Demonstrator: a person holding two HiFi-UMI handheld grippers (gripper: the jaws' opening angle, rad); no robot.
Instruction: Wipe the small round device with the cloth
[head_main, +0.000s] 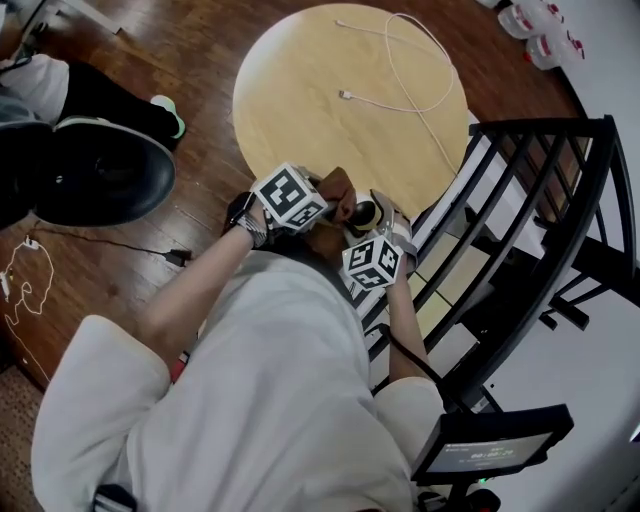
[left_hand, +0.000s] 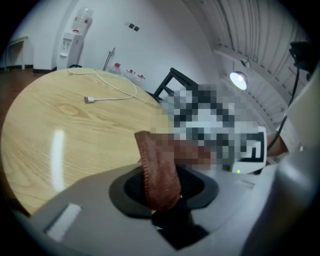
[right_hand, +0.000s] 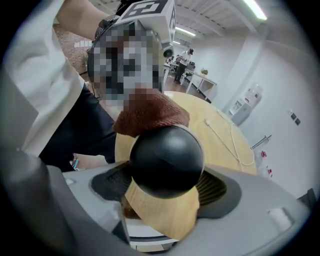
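The small round device (right_hand: 167, 160), a black dome on a light wooden base, sits between the jaws of my right gripper (right_hand: 165, 192), which is shut on it. In the head view the device (head_main: 362, 213) is held above the near edge of the round table, at my right gripper (head_main: 366, 224). My left gripper (left_hand: 162, 195) is shut on a brown knitted cloth (left_hand: 159, 172) that stands up from its jaws. The cloth (right_hand: 152, 114) lies against the top of the dome. In the head view the cloth (head_main: 336, 188) and my left gripper (head_main: 330, 205) are just left of the device.
A round wooden table (head_main: 300, 90) carries a white charging cable (head_main: 405, 90). A black metal frame (head_main: 560, 230) stands to the right, a black office chair (head_main: 95, 175) to the left. A small screen (head_main: 490, 450) is at the lower right.
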